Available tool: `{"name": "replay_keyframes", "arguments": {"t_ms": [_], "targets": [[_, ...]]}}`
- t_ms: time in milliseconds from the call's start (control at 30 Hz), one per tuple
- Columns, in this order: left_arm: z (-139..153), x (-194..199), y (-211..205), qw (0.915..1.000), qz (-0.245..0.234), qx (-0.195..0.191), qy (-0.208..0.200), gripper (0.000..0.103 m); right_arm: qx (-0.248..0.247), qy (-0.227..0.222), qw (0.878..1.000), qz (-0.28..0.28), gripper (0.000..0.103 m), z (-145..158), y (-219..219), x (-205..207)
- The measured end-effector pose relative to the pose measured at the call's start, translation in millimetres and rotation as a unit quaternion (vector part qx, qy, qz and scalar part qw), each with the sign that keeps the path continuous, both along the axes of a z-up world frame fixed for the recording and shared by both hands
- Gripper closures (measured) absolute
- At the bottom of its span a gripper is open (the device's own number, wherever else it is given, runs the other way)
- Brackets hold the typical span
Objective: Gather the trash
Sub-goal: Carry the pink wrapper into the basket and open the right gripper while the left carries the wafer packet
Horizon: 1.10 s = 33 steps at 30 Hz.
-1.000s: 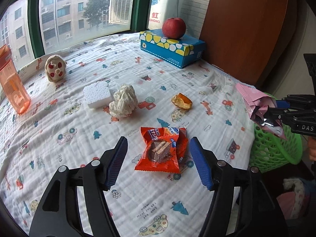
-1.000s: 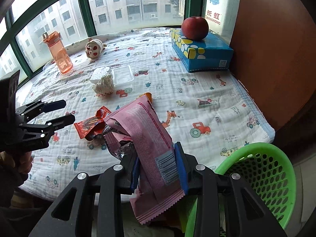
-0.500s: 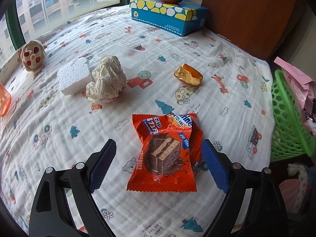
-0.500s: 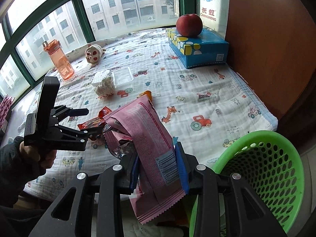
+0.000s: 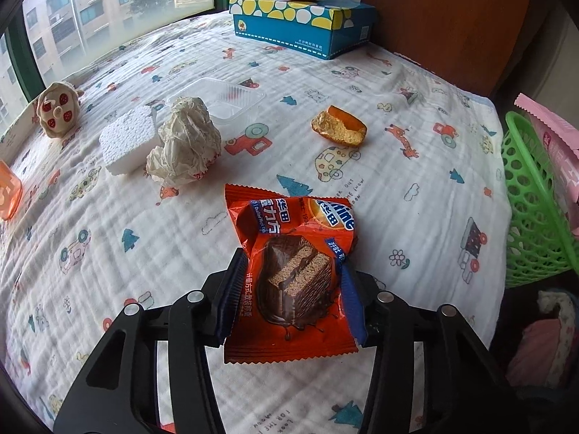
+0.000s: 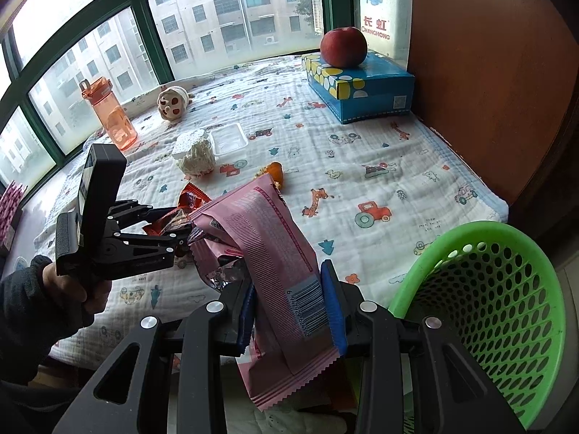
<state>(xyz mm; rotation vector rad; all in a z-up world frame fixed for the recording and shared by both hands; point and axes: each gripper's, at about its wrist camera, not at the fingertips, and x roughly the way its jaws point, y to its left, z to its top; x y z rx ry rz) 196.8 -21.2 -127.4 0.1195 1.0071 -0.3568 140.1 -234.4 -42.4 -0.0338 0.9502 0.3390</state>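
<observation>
Between my left gripper's [image 5: 291, 291] closing jaws sits the orange wafer wrapper [image 5: 289, 271], pads touching its sides, on the blanket [image 5: 416, 166]. My right gripper [image 6: 289, 311] clamps the pink wrapper [image 6: 275, 253] beside the green basket [image 6: 506, 311], not dropped. Crumpled paper [image 5: 184, 152], foam block [image 5: 126, 144], plastic tray [image 5: 228, 99] at eleven o'clock, peel [image 5: 340, 128] at one: uncollected. Only the right view shows the basket's inside, no trash visible.

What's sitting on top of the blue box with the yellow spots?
A red apple sits on top of the blue box, near its far end. What's inside the box can't be seen, because it is closed.
</observation>
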Motion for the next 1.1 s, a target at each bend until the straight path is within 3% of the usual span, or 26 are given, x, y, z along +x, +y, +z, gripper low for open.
{"name": "replay_keyframes", "arguments": {"t_ms": [67,433,800,1100], "targets": [[4.7,-4.0,2.1,0.9999,0.006,-0.008,-0.003,0.059,-0.004,-0.007,1.000,-0.005,0.070,2.2,-0.2,-4.3],[50.4,-31.5,3.7,0.9976,0.017,-0.047,-0.047,0.061,-0.012,-0.034,0.998,-0.043,0.070,15.9,-14.3,-27.7],[94.4,-55.3,-28.8,0.9942,-0.007,-0.069,-0.083,0.061,-0.024,-0.049,0.994,-0.094,0.069,18.2,-47.4,-50.4],[112.3,-66.5,-62.6,0.9926,-0.032,-0.072,-0.092,0.061,-0.023,-0.044,0.987,-0.153,0.068,11.8,-93.9,-65.9]]}}
